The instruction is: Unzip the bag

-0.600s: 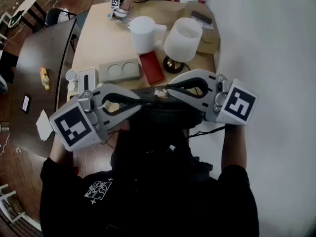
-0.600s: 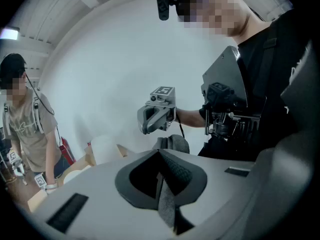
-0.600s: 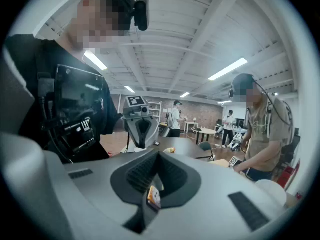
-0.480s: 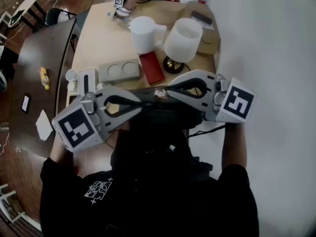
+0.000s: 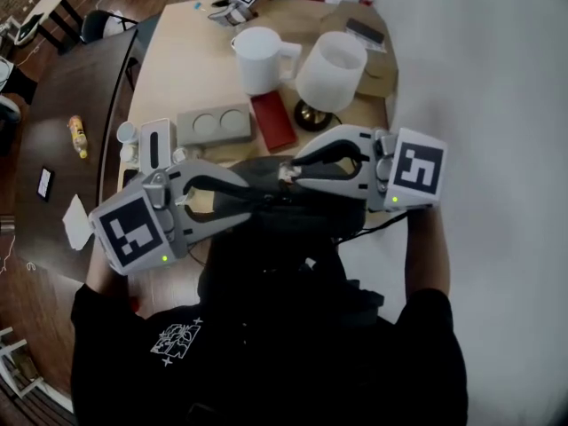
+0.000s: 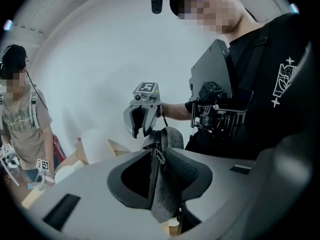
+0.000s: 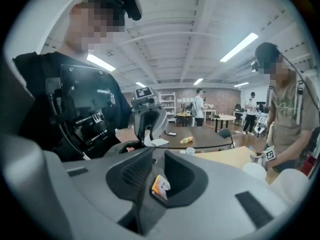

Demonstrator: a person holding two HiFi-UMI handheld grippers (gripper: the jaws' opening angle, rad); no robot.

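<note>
1. We held the bag (image 6: 161,199) up in front of our chest, clear of the light wooden table (image 5: 177,69), and it stretched between our two grippers
2. Our left gripper (image 6: 160,165) was clamped on the bag's grey fabric, and the zip pull (image 6: 159,155) hung at the tips of its jaws
3. Our right gripper (image 7: 156,170) was clenched on a thin dark edge of the bag, beside a small orange-and-white tag (image 7: 160,186) that lay against one pad
4. On the table stood a white jug (image 5: 257,60) and a white lamp shade (image 5: 328,69) on a brass foot (image 5: 311,116)
5. Nearer to us lay a red flat case (image 5: 273,121) and a grey tray (image 5: 213,127) with two round hollows, and a cardboard box (image 5: 364,51) sat at the far right corner
6. A dark brown table (image 5: 80,96) adjoined on the left, and it bore a yellow bottle (image 5: 78,138), a phone (image 5: 46,183) and a sheet of white paper (image 5: 78,224)
7. A plain white wall (image 5: 497,105) ran along our right
8. Another person (image 7: 287,109) in a beige T-shirt stood at the far end of the light table
9. Behind our left side the room opened out under a white beamed ceiling (image 7: 200,19) with strip lights, with round tables, shelves, a brick wall and people standing far off
</note>
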